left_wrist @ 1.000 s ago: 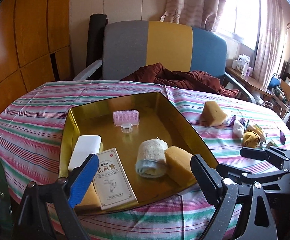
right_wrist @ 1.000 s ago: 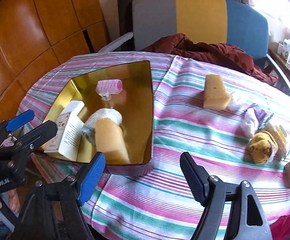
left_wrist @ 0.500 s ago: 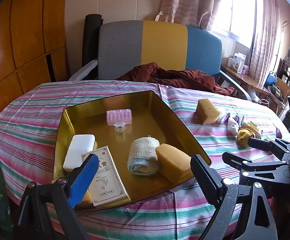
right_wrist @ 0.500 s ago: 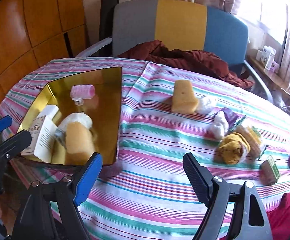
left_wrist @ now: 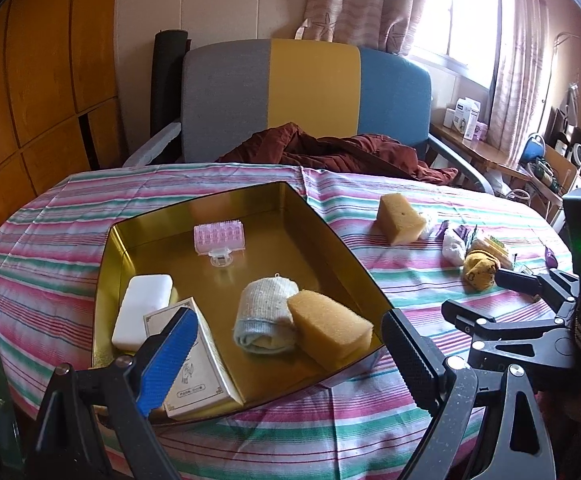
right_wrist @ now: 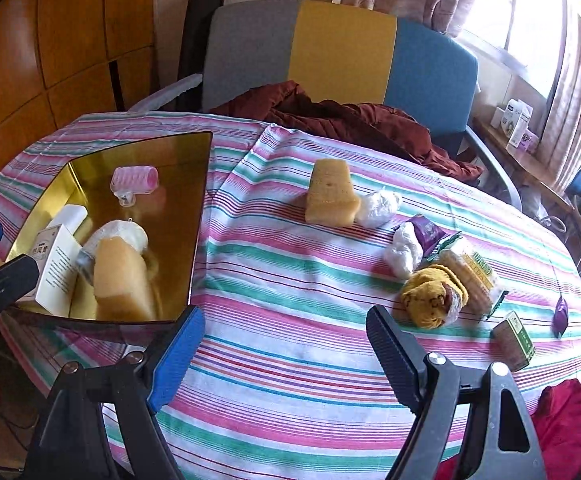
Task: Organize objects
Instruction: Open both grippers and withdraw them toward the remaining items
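Note:
A gold tin tray [left_wrist: 330,236] [right_wrist: 200,208] on the striped tablecloth holds a pink hair roller [left_wrist: 219,236] [right_wrist: 134,179], a white soap bar [left_wrist: 142,306], a white box [left_wrist: 198,360] [right_wrist: 56,268], a rolled cloth [left_wrist: 264,316] and a yellow sponge [left_wrist: 328,330] [right_wrist: 120,280]. Loose on the cloth lie another sponge [left_wrist: 400,219] [right_wrist: 330,194], white plastic wads [right_wrist: 378,209], a yellow sock ball [left_wrist: 480,274] [right_wrist: 432,294], a snack pack [right_wrist: 474,276] and a small green box [right_wrist: 514,340]. My left gripper [left_wrist: 286,360] hangs open over the tray's near edge. My right gripper [right_wrist: 278,354] [left_wrist: 502,296] is open above bare cloth, nothing between its fingers.
A grey, yellow and blue chair [left_wrist: 306,96] with a dark red garment [left_wrist: 330,152] stands behind the table. Wooden panels line the left wall. A cluttered side shelf [left_wrist: 530,168] sits by the window at right. A red cloth [right_wrist: 570,420] lies at the table's near right edge.
The right gripper has swung rightward, away from the tray, so the loose objects now sit more central in its view. The left gripper has barely shifted.

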A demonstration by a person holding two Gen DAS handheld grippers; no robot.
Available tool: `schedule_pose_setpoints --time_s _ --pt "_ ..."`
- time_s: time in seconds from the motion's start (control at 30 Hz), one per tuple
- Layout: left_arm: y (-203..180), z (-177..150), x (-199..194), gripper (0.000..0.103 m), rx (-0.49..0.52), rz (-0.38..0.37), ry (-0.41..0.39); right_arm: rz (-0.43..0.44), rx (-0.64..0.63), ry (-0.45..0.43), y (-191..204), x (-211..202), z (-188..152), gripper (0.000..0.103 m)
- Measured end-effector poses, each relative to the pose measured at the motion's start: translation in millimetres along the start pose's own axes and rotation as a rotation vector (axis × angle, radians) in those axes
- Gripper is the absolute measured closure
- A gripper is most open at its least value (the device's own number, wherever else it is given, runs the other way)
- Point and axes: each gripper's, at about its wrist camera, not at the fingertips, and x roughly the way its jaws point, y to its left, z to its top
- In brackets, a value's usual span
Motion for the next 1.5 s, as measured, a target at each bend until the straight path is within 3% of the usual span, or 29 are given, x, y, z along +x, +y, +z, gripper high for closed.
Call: schedule_pose_setpoints --time_s 0.2,0.47,0.8,0.97,1.07,1.2,1.5 --pt "-16 7 4 0.009 0.046 -0.029 0.000 -0.057 0.063 0.059 -31 15 -2 0.019" --pt "-56 13 21 0.009 0.138 -0.103 0.034 -0.166 0.224 0.145 -117 29 -8 0.019" --pt "-101 18 43 0.009 0.219 -0.188 0.082 -0.221 0.594 0.167 -259 26 -30 0.019" --pt "-120 19 55 0.009 0.245 -0.222 0.115 -0.215 0.794 0.153 -308 32 -50 0.019" --pt "-133 22 65 0.009 0.252 -0.242 0.139 -0.177 0.861 0.199 -318 44 -60 0.019" --pt "-156 28 81 0.009 0.251 -0.284 0.165 -0.147 0.860 0.247 -315 56 -62 0.019" --pt "-204 43 121 0.009 0.242 -0.346 0.204 -0.124 0.826 0.259 -309 60 -61 0.019"
